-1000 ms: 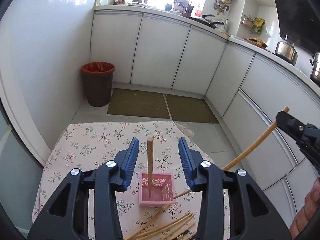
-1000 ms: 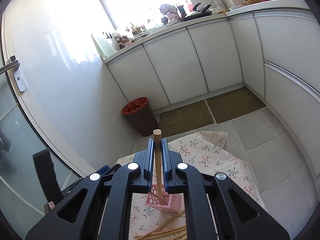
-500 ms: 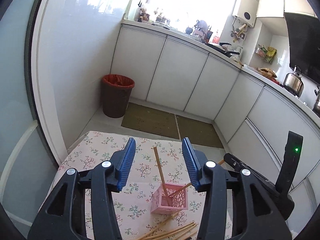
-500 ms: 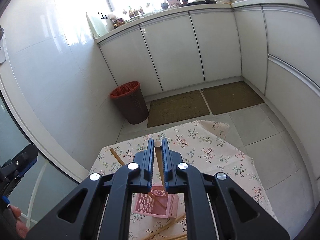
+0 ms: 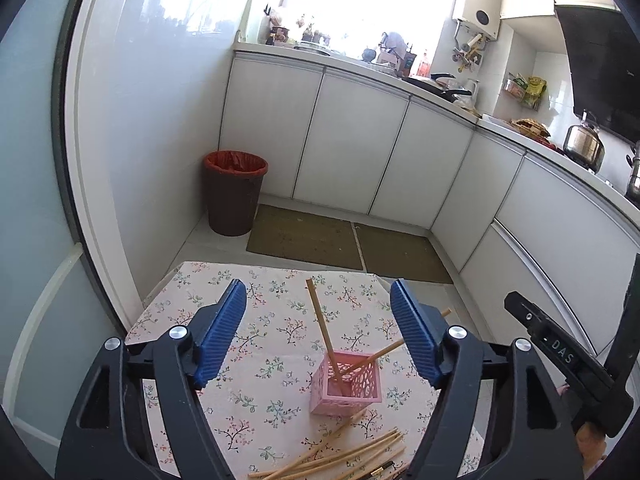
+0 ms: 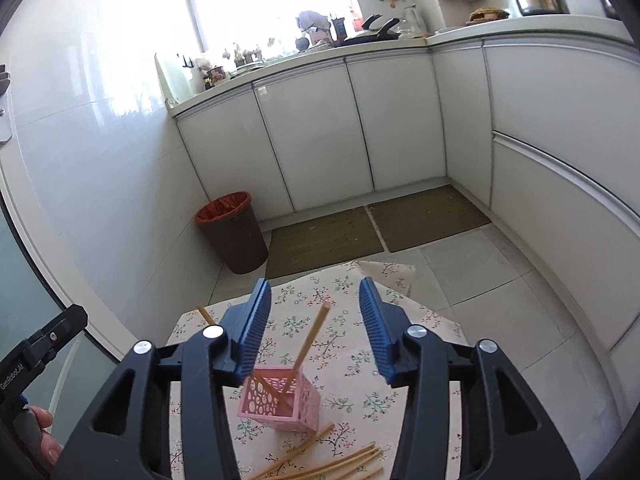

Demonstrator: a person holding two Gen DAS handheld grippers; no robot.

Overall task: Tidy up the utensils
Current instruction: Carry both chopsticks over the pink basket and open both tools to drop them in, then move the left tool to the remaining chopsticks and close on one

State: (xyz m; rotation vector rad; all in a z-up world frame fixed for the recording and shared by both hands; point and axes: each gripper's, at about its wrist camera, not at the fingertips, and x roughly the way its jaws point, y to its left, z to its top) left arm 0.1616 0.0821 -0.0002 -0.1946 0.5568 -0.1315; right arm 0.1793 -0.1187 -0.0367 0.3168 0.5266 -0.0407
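A pink openwork holder (image 5: 346,386) (image 6: 280,398) stands on the flowered tablecloth (image 5: 256,320) (image 6: 352,344). Two wooden chopsticks lean in it, one to the left (image 5: 320,326) and one to the right (image 5: 386,354); in the right wrist view one chopstick (image 6: 310,342) rises between the fingers. Several loose chopsticks (image 5: 340,456) (image 6: 332,464) lie in front of the holder. My left gripper (image 5: 320,332) hangs behind and above the holder, its jaws opening with nothing pressed between them. My right gripper (image 6: 314,330) has its jaws opening too, clear of the chopstick.
A brown bin with a red liner (image 5: 234,194) (image 6: 234,232) stands on the floor beyond the table, next to two floor mats (image 5: 304,236). White cabinets (image 5: 352,148) run along the back and right. The other gripper's body (image 5: 560,360) shows at right, with a hand (image 6: 40,436) at lower left.
Both grippers have spread their jaws wide. The right one let go of the chopstick it held, which now leans in the holder. The left view drew back and rose.
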